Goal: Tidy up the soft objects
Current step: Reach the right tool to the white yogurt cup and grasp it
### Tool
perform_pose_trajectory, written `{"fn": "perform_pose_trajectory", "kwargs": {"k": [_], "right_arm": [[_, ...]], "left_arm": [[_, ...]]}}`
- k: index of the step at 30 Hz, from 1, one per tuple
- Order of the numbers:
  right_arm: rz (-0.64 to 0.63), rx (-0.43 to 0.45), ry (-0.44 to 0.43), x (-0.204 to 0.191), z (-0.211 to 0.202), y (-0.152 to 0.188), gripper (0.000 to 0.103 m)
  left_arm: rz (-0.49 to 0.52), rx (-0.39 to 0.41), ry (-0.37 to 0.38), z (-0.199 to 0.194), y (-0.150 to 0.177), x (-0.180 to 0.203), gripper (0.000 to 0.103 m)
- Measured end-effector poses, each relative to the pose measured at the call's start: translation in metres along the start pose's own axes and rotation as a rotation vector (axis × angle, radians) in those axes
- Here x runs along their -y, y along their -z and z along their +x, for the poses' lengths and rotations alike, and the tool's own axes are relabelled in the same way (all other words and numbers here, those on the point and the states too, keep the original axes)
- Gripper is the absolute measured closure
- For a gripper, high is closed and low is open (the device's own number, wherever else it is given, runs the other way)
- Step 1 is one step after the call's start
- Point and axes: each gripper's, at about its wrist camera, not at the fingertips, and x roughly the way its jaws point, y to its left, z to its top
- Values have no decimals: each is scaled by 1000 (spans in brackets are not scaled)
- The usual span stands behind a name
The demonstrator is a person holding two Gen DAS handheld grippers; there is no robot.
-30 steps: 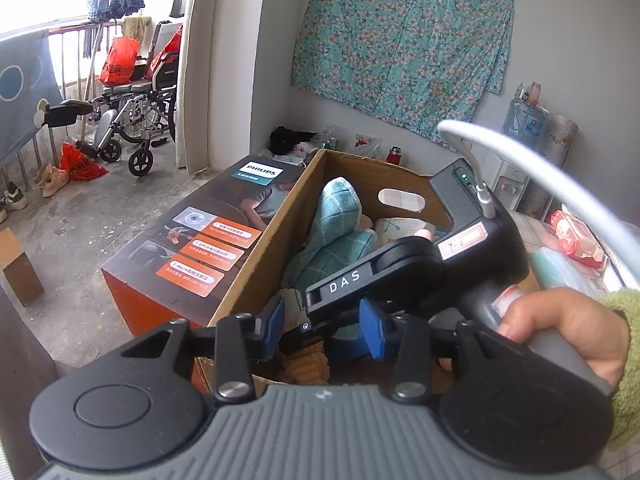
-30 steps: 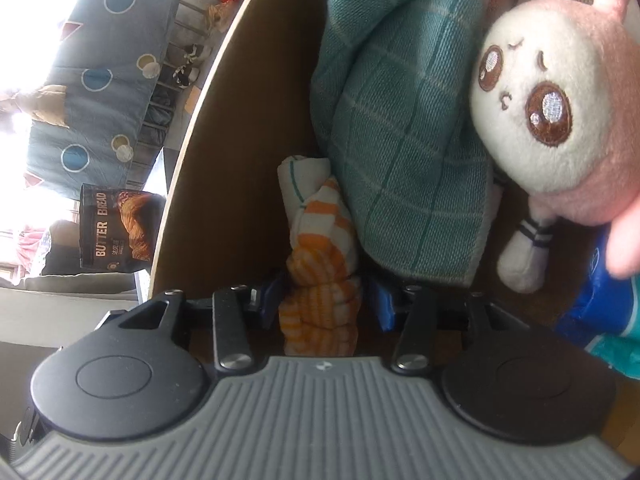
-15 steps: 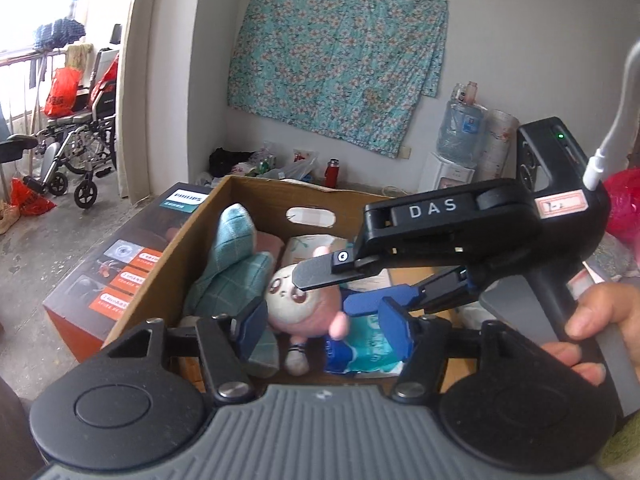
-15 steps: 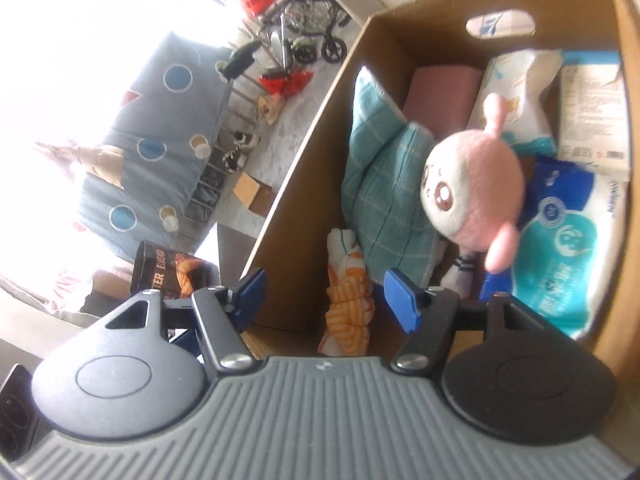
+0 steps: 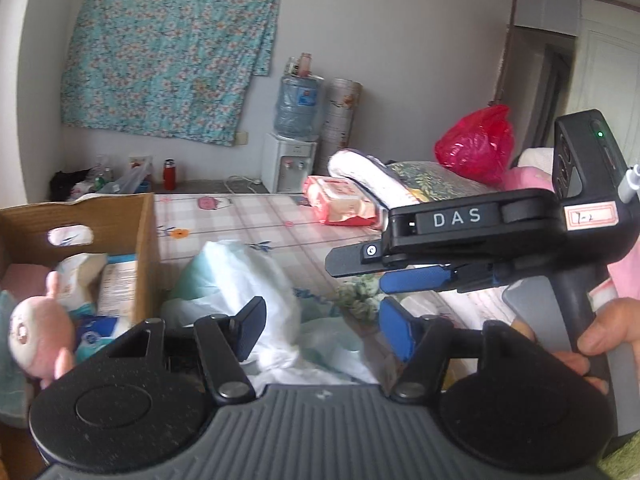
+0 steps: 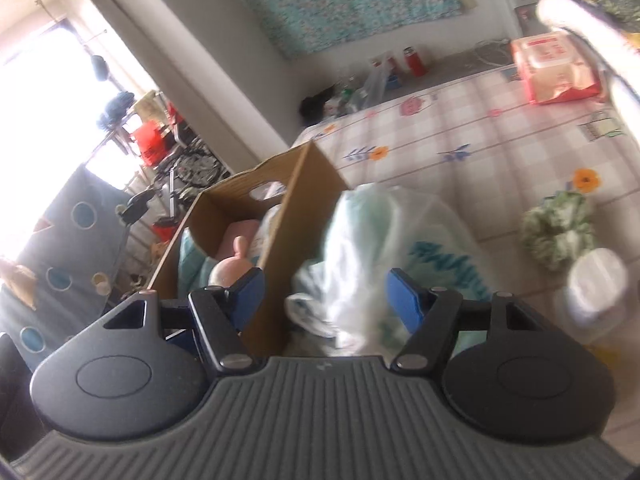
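Note:
A cardboard box [image 5: 142,240] at the left holds a pink plush toy [image 5: 34,338], a teal cloth and packets. It also shows in the right wrist view [image 6: 296,208]. Beside it lies a white-teal plastic bag [image 5: 256,280], also in the right wrist view [image 6: 372,248]. My left gripper [image 5: 324,330] is open and empty above the bag. My right gripper [image 6: 324,294] is open and empty over the bag and the box's right wall; it shows side-on in the left wrist view [image 5: 400,276]. A green floral scrunchie [image 6: 558,226] lies to the right.
The checked tablecloth [image 5: 248,220] carries a red wipes pack [image 5: 340,200], a rolled white bundle [image 5: 372,178] and a red plastic bag [image 5: 476,144] at the back. A white jar [image 6: 596,288] stands near the scrunchie. A water dispenser [image 5: 294,136] stands by the wall.
Both grippers swung right, away from the box toward the bag on the table. The right gripper let go of the orange striped sock inside the box and lifted out.

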Motion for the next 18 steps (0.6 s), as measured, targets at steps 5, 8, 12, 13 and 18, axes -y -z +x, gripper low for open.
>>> {"fn": "perform_pose_trajectory", "kwargs": {"k": [5, 8, 12, 13, 18], "right_arm": [[29, 44, 183, 58, -20, 10, 34], [23, 32, 258, 84, -19, 18, 32], [26, -7, 314, 110, -7, 26, 32], [26, -14, 324, 114, -1, 26, 32], [19, -43, 334, 125, 10, 27, 31]], "left_arm": [[59, -64, 68, 54, 14, 32, 40], [97, -104, 73, 76, 22, 46, 40], [90, -141, 79, 90, 29, 49, 42], [89, -147, 79, 92, 30, 50, 43], [98, -174, 76, 99, 34, 54, 49]]}}
